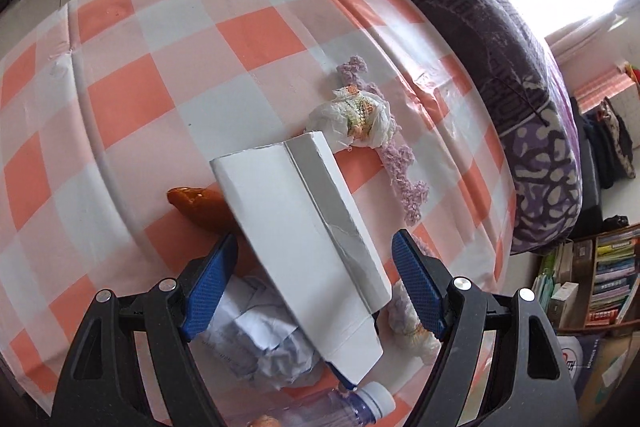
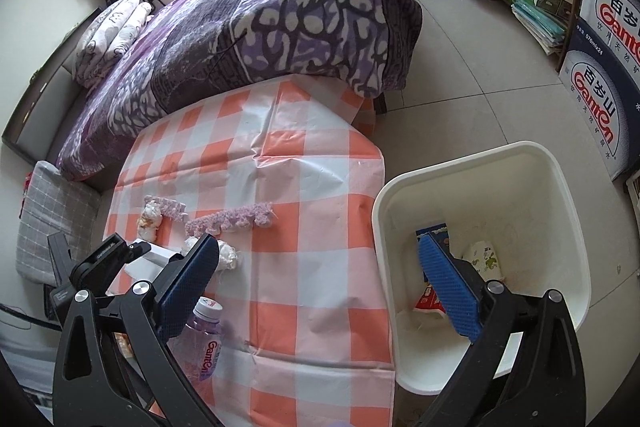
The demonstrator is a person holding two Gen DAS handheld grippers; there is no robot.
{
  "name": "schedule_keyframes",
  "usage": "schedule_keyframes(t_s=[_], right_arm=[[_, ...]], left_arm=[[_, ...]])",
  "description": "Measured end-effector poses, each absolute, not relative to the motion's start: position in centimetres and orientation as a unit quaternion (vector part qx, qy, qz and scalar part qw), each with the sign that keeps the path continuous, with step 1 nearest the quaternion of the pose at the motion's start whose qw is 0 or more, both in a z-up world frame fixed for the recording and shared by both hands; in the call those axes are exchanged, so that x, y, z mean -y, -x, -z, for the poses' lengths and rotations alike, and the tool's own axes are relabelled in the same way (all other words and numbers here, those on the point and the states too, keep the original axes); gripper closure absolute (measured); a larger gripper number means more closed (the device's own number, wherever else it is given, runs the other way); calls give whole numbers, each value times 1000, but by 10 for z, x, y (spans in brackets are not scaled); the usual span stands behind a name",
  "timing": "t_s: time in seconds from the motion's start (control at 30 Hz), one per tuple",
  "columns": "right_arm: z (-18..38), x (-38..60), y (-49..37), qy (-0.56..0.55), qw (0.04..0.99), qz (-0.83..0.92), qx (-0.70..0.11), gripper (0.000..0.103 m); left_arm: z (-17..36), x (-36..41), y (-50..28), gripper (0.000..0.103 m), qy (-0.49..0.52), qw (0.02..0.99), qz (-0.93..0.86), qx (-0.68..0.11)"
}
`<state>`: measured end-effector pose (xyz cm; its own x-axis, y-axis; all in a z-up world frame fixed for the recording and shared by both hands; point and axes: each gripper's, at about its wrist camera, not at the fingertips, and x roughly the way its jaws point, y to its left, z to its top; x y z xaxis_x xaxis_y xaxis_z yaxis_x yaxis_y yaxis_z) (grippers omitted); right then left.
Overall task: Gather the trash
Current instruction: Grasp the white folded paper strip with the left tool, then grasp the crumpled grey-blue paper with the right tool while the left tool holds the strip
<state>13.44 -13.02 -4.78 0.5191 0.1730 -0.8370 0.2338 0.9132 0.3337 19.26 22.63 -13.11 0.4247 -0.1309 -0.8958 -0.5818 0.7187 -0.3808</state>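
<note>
White carton [image 1: 304,227] between open left gripper [image 1: 314,251] pads, untouched.

The left gripper [image 1: 314,259] fills the lower part of its frame: two black plastic arms with triangular cut-outs, each carrying two round silver screws near the top. Its fingers [image 1: 214,287] are faced with blue, dimpled pads. The right gripper [image 2: 320,283] has the same build, with black arms, silver screws and blue textured fingers [image 2: 448,291]. At the lower left of the right view, the left gripper's black body shows small white lettering, too small to read.
</note>
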Motion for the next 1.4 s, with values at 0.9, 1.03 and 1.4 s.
schedule_keyframes(t_s=[0.9,1.03,1.4], right_arm=[[83,-8,-142,-110,827,-108,-541,7],[93,-59,-141,-35,823,-170,-541,7],[130,-141,-145,116,791,-226,-556,7]], left_arm=[[29,-268,-115,89,286,845,-59,-447],[14,-292,-93,89,271,857,-79,-432],[4,-322,-72,88,258,864,-110,-419]])
